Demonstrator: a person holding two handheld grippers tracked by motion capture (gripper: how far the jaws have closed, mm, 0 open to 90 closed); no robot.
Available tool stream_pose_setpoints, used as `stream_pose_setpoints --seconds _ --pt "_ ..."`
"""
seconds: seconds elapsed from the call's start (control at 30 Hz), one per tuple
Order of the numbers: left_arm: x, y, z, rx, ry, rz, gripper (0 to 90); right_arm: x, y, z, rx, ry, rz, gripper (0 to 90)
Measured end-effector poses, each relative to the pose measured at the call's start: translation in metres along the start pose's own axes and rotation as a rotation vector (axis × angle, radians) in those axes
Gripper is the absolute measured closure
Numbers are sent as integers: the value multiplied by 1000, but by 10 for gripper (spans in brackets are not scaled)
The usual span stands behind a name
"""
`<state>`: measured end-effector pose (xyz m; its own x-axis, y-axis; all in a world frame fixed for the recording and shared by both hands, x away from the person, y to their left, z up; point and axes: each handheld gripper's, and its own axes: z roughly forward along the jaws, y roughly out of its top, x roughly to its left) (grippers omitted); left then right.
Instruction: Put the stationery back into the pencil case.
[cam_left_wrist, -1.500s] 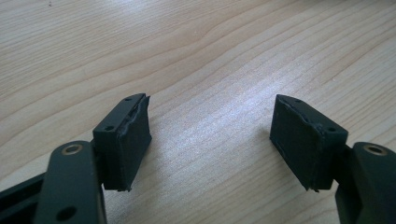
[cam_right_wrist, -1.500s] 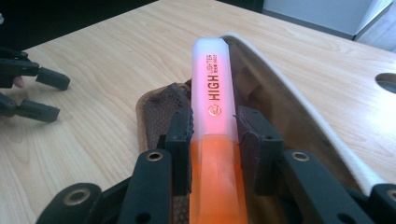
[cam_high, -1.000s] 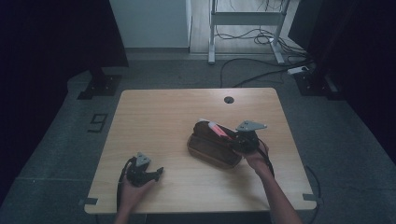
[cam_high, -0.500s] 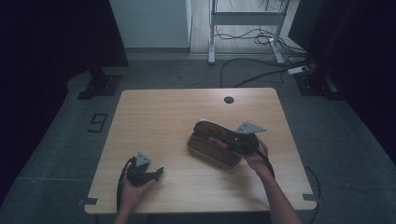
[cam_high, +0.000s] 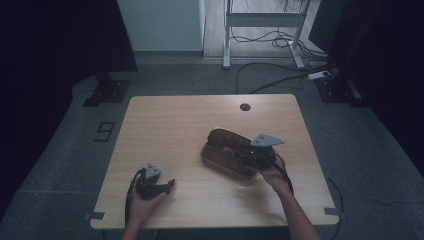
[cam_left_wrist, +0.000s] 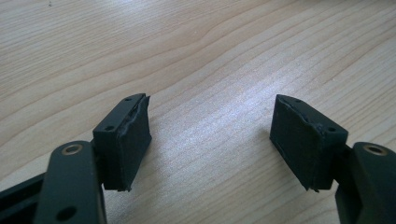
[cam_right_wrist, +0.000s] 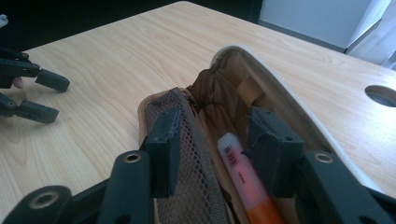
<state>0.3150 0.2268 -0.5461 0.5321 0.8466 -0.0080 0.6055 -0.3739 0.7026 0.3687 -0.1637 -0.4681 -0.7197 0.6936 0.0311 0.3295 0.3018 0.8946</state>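
Here the table (cam_high: 165, 125) carries a brown pencil case (cam_high: 225, 156) right of centre, its lid tipped lower than a second ago, so closing seems near. Your right gripper (cam_right_wrist: 212, 140) stands part-open inside it, beside the orange-pink marker (cam_right_wrist: 243, 179), gripping nothing, apparently. Your left gripper (cam_left_wrist: 210, 140) rests wide, empty, well apart.
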Motion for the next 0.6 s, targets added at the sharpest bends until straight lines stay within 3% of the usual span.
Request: stream_pose_setpoints --seconds 0.6 --pt "0 0 0 0 1 0 283 13 -19 -1 2 25 43 426"
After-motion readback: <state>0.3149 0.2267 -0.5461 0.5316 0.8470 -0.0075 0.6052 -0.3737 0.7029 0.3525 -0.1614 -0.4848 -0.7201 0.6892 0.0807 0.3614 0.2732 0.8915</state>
